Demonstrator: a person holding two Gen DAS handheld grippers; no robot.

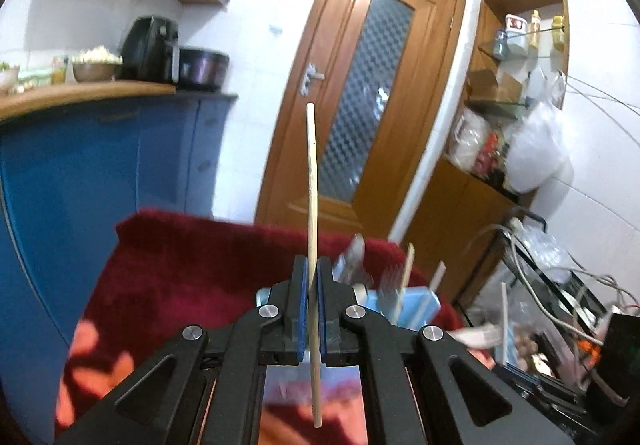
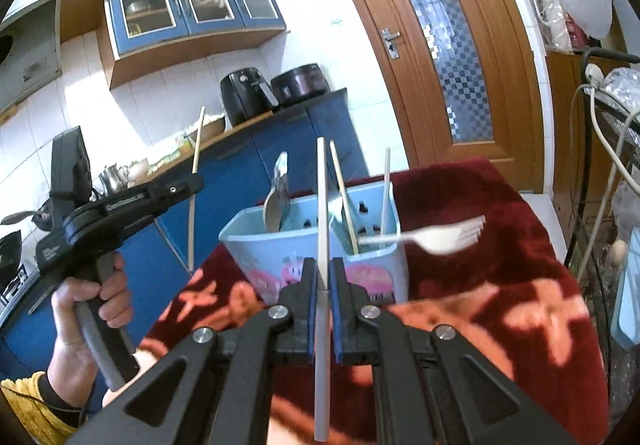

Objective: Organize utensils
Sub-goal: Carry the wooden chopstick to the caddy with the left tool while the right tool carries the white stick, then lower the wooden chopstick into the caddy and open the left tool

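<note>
Chopstick (image 1: 312,181) stands upright at the left wrist frame's centre, clamped between the left gripper's (image 1: 312,273) blue pads. Only the right wrist view shows that gripper from outside (image 2: 188,185), at left, in a hand (image 2: 86,309). The right gripper (image 2: 323,273) pinches a white stick-like utensil (image 2: 322,229) before the pale blue utensil holder (image 2: 280,249) on a red cloth (image 2: 500,277); a blurred white fork (image 2: 444,235) sits at its right.

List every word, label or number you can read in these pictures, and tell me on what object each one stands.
No text can be read for certain.
Left gripper: white print along its black body and a small label near the handle, both too blurred to read.
Blue utensil holder: only pink pictures, no words.
</note>
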